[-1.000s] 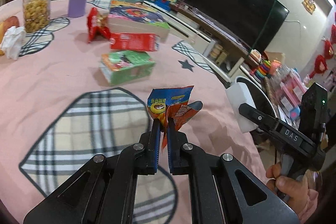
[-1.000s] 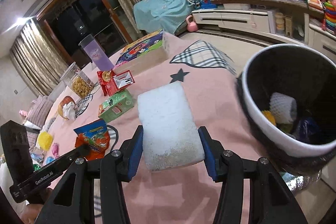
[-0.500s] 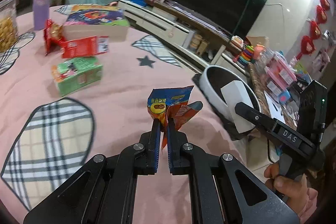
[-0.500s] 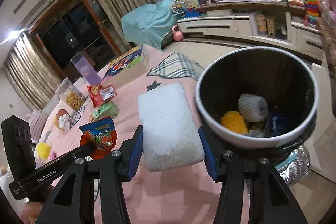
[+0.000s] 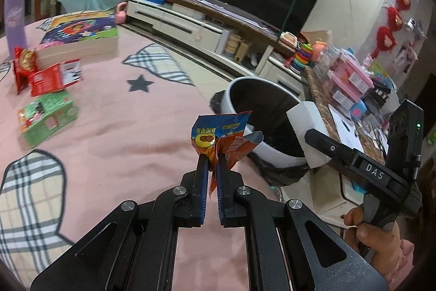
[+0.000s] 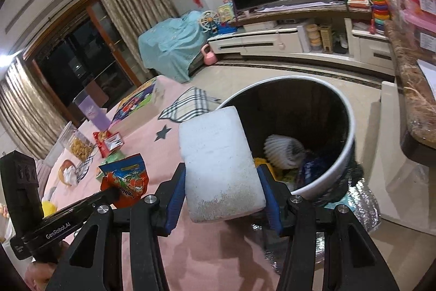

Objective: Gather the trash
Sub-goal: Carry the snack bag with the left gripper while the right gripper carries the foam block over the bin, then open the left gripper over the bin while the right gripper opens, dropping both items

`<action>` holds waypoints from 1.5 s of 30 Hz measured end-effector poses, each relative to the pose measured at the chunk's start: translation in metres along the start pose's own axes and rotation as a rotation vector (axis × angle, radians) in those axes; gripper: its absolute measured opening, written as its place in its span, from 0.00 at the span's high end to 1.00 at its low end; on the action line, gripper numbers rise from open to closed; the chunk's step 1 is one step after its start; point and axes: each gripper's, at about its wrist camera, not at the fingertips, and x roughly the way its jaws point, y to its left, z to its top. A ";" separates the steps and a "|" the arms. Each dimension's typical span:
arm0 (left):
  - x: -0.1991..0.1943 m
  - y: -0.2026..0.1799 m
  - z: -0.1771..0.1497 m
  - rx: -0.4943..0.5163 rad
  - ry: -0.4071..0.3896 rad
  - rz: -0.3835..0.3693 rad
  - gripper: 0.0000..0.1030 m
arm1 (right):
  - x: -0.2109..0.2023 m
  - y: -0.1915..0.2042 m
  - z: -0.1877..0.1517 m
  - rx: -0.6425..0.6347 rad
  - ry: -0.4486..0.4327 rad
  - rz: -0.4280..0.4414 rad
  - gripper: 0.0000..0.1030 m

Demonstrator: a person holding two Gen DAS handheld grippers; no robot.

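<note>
A: Bin status?
B: Off the table's far right edge, some trash already inside. Green box and red packs far left aren't collected yet.
A: Grippers?
B: Right gripper clamps a white foam block w/ its tip over the rim. Left gripper pinches a snack wrapper, nearly there.
</note>
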 end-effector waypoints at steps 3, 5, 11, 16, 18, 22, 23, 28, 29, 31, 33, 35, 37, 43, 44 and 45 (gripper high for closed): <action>0.006 -0.012 0.003 0.021 0.006 -0.011 0.95 | -0.003 -0.012 0.003 0.017 -0.007 -0.014 0.49; 0.009 -0.018 0.005 0.034 0.008 -0.015 0.95 | -0.004 -0.018 0.005 0.025 -0.009 -0.020 0.49; 0.020 -0.035 0.013 0.065 0.012 -0.025 0.95 | -0.005 -0.032 0.010 0.044 -0.012 -0.033 0.49; 0.030 -0.045 0.021 0.082 0.022 -0.034 0.95 | -0.004 -0.041 0.014 0.058 -0.017 -0.036 0.49; 0.034 -0.048 0.023 0.088 0.026 -0.037 0.95 | -0.003 -0.043 0.016 0.060 -0.016 -0.037 0.49; 0.043 -0.055 0.026 0.099 0.034 -0.042 0.95 | -0.001 -0.045 0.021 0.060 -0.021 -0.040 0.49; 0.044 -0.057 0.027 0.101 0.035 -0.042 0.95 | -0.001 -0.045 0.022 0.060 -0.022 -0.040 0.49; 0.052 -0.064 0.031 0.112 0.042 -0.047 0.95 | 0.004 -0.049 0.028 0.060 -0.021 -0.042 0.49; 0.054 -0.065 0.032 0.113 0.044 -0.047 0.95 | 0.005 -0.050 0.030 0.061 -0.020 -0.043 0.49; 0.057 -0.066 0.033 0.116 0.050 -0.045 0.95 | 0.007 -0.051 0.032 0.061 -0.019 -0.045 0.48; 0.061 -0.067 0.034 0.111 0.054 -0.046 0.95 | 0.010 -0.053 0.033 0.062 -0.012 -0.045 0.48; 0.065 -0.068 0.035 0.108 0.059 -0.046 0.95 | 0.014 -0.055 0.034 0.066 -0.002 -0.047 0.48; 0.068 -0.068 0.036 0.110 0.063 -0.045 0.95 | 0.017 -0.056 0.036 0.067 0.006 -0.047 0.48; 0.078 -0.070 0.038 0.118 0.080 -0.037 0.95 | 0.023 -0.058 0.040 0.066 0.014 -0.051 0.47; 0.080 -0.070 0.039 0.119 0.083 -0.034 0.95 | 0.024 -0.059 0.042 0.066 0.014 -0.052 0.47; 0.082 -0.070 0.039 0.119 0.086 -0.033 0.95 | 0.025 -0.059 0.043 0.064 0.016 -0.053 0.47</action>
